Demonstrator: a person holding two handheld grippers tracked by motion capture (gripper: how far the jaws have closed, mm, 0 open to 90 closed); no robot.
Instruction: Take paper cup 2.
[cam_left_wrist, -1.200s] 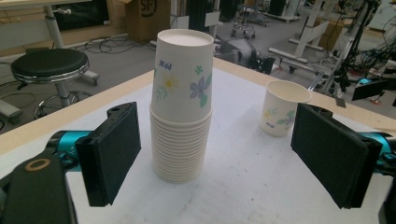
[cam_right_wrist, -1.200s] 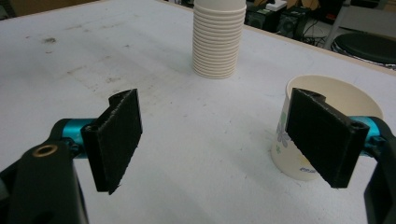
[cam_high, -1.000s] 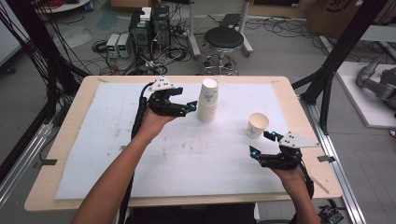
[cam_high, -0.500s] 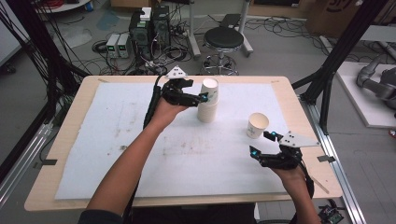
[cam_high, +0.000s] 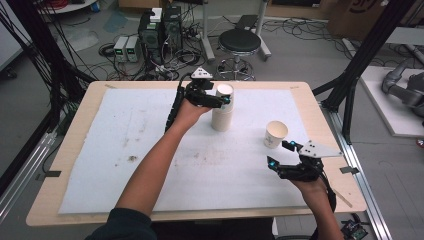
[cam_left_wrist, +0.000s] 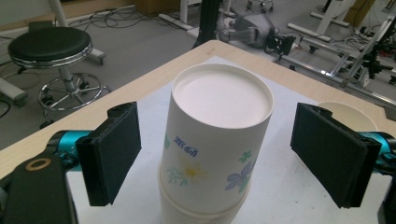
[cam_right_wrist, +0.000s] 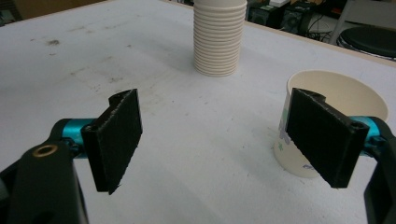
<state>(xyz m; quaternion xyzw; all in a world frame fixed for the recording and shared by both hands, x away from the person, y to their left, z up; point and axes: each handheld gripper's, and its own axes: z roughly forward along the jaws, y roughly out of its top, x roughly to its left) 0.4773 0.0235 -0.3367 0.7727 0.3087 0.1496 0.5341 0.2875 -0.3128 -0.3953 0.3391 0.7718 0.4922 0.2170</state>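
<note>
The cup stack (cam_high: 222, 108) stands upright, bottoms up, between the left gripper's (cam_high: 226, 100) open fingers (cam_left_wrist: 113, 156).

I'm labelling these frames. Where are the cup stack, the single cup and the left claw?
cup stack (cam_high: 222, 111), high view, side wall of the stack.
single cup (cam_high: 276, 134), high view, its outer wall.
left claw (cam_left_wrist: 215, 154), left gripper view, midway between its open pads.

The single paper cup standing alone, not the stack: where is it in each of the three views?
High view: the single cup stands right of centre, just ahead of the right gripper.
Left gripper view: its rim peeks above the right jaw.
Right gripper view: lower right, partly behind the right jaw.
Shared landmark: the cup stack.
</note>
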